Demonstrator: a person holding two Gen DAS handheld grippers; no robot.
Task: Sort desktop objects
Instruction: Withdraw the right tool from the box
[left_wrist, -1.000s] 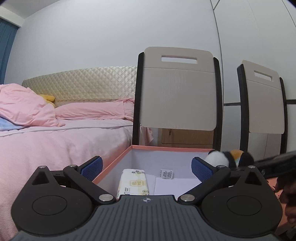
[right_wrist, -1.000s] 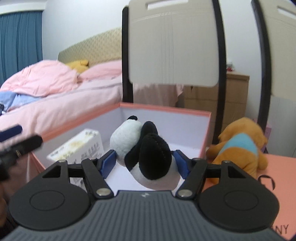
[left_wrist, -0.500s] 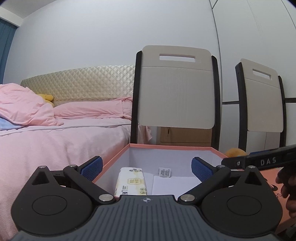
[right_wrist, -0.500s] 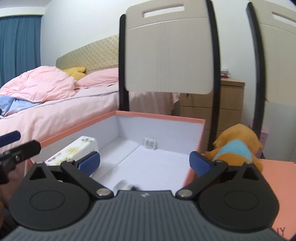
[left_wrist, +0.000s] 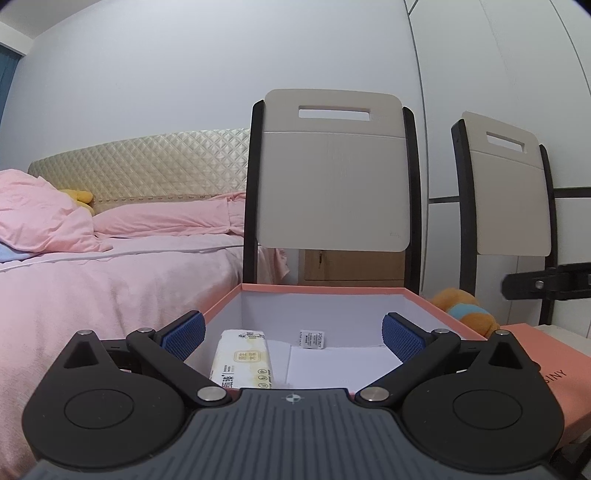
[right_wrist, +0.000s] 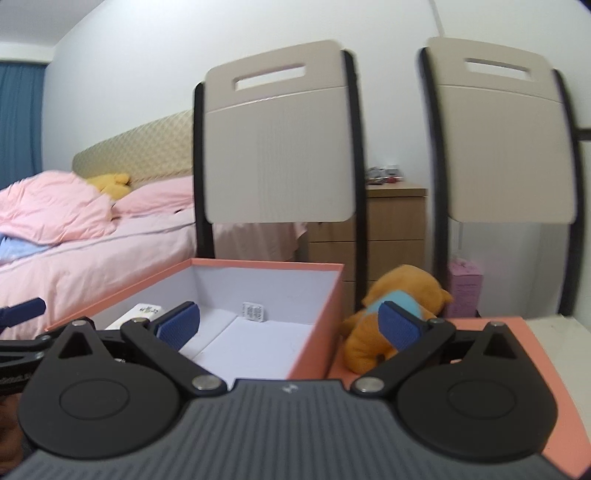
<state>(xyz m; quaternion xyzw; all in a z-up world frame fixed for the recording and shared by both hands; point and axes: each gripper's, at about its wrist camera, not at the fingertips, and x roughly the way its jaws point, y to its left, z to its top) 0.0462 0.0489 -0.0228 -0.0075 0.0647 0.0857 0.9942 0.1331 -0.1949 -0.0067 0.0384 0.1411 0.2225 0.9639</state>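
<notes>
An open orange box with a white inside holds a tissue pack on its left side and a small white sachet at the back. An orange plush bear in a blue shirt lies just right of the box, on the orange lid. My left gripper is open and empty over the box's near edge. My right gripper is open and empty, in front of the box's right wall and the bear. The panda plush is hidden.
Two chairs stand behind the desk. A bed with pink bedding lies at the left. A wooden drawer unit stands behind the chairs. The right gripper's arm shows at the left wrist view's right edge.
My right gripper opened and let go of the panda plush over the box, then moved right and back toward the orange bear. The left gripper stayed open and nearly still.
</notes>
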